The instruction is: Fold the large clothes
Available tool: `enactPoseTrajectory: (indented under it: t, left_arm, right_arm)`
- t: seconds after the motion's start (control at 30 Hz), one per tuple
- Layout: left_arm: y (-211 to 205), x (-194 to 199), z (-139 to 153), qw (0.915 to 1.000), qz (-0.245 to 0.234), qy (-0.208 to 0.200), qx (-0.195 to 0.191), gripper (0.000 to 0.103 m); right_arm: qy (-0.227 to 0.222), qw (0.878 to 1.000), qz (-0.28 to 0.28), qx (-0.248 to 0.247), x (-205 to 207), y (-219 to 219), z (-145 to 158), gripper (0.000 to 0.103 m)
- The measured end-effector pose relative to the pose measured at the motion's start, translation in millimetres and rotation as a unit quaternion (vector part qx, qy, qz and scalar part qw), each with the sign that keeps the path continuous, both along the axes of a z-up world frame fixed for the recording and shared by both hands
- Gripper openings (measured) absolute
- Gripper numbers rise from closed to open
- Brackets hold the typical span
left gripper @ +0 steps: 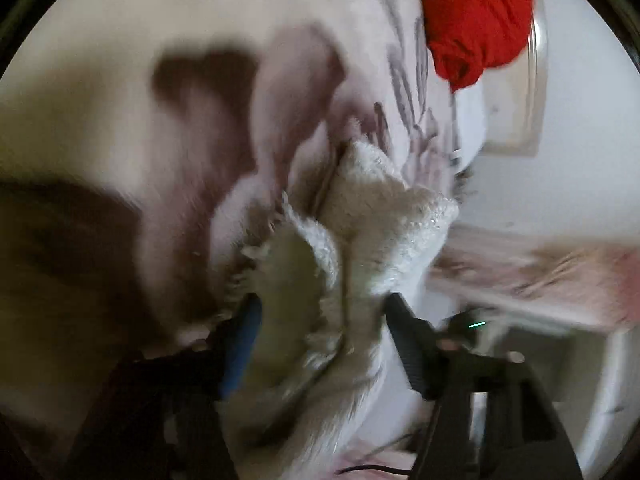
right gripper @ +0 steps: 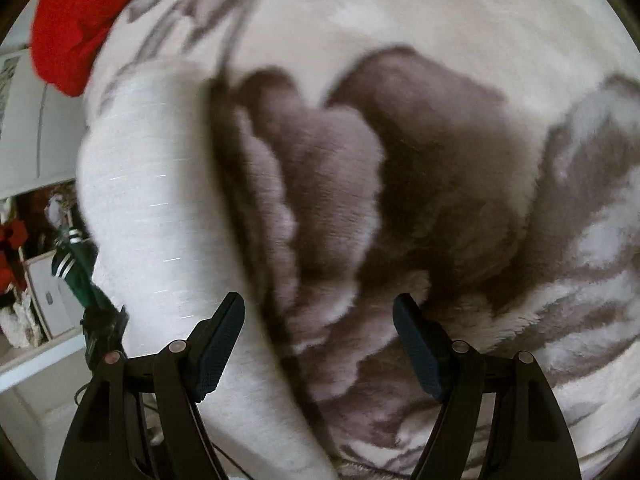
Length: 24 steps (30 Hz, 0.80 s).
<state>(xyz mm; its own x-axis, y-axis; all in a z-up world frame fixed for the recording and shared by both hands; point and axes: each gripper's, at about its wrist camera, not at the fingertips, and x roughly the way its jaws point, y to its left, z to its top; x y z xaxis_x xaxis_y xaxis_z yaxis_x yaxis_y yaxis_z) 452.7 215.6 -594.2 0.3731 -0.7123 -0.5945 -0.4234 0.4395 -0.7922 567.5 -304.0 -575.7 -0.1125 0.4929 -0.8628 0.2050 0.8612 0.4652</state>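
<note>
A large plush cream cloth with brown flower shapes (left gripper: 120, 128) fills the left wrist view, which is blurred. Its turned-up corner shows a white fleecy underside (left gripper: 384, 208). That corner lies between the fingers of my left gripper (left gripper: 324, 316), whose jaws stand apart without clearly pinching it. In the right wrist view the same patterned cloth (right gripper: 440, 152) spreads under my right gripper (right gripper: 318, 320). This gripper is open just above the cloth, with nothing pinched. A folded-over white fleecy edge (right gripper: 140, 200) runs along the left of the pattern, in front of the left fingertip (right gripper: 230, 316).
A red garment (left gripper: 476, 16) lies bunched at the far edge of the cloth, also seen as the red garment (right gripper: 76, 20) at top left. A white shelf with small objects and a green item (right gripper: 76, 272) stands to the left. White furniture (left gripper: 560, 184) is on the right.
</note>
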Motion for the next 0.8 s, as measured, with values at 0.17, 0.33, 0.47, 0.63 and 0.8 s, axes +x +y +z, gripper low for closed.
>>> enactPoseTrajectory:
  t: [0.17,0.33,0.47,0.63,0.8]
  left_arm:
    - [-24,24,77,0.9888,-0.034,-0.058,0.133,0.063]
    - [-78,88,52,0.9528,-0.125,-0.039,0.274,0.062]
    - [-73,112,-21,0.9495,-0.145,0.033,0.277,0.064]
    - [-56,97,6,0.9629,-0.123,0.010,0.240,0.064]
    - [-43,31,74,0.9725,-0.106,-0.046,0.202,0.065]
  right_arm:
    - [-0.062,0.997,0.041,0.010,10,23,42,0.078]
    - [-0.122,0.990,0.071,-0.009,42,70,75,0.030]
    - [-0.103,0.990,0.099,-0.015,84,117,43,0.027]
    - [-0.068,0.984,0.142,-0.079,113,151,-9,0.027]
    - [-0.046,0.994,0.091,0.039,83,100,33,0.055]
